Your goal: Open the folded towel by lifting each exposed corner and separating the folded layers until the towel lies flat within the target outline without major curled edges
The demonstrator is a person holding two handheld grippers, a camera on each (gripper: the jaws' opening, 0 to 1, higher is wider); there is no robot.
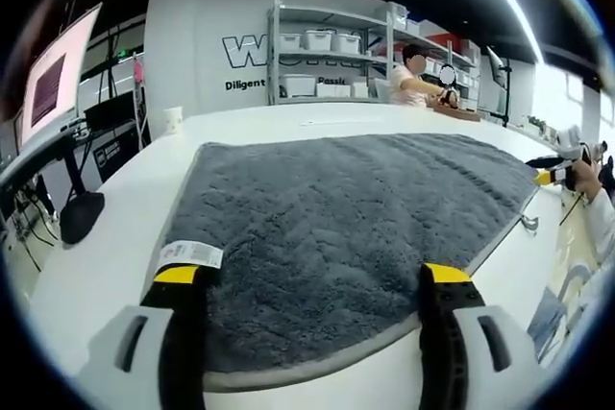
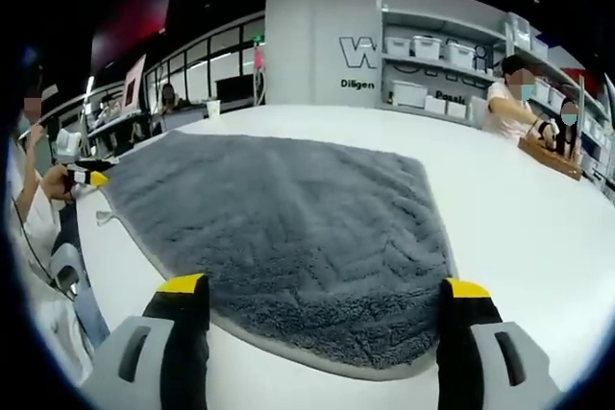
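So we've got the grey towel (image 1: 346, 237) spread out flat on the white table (image 1: 288, 122), and from the left gripper view it sits right ahead of our left gripper (image 1: 315, 280), with the near hem running just past the yellow-tipped jaws. Those jaws are spread wide and aren't pinching anything; the towel edge lies between and just beyond them, and there's a white label (image 1: 190, 254) on the near corner right by the left-hand jaw tip. Over at the far right corner of the towel we can spot the other gripper's yellow tip (image 1: 546, 176) next to the edge, but it's too small to say whether it's touching. In the right gripper view it's the same deal: our right gripper (image 2: 327, 287) has its jaws wide apart with nothing held, and the rounded near corner of the towel (image 2: 298, 228) lies just ahead between them. The pile looks smooth, with a zigzag texture. Way behind the table there's a shelf unit (image 2: 452, 74) with white bins, and a person (image 2: 509, 103) sits at the far edge.
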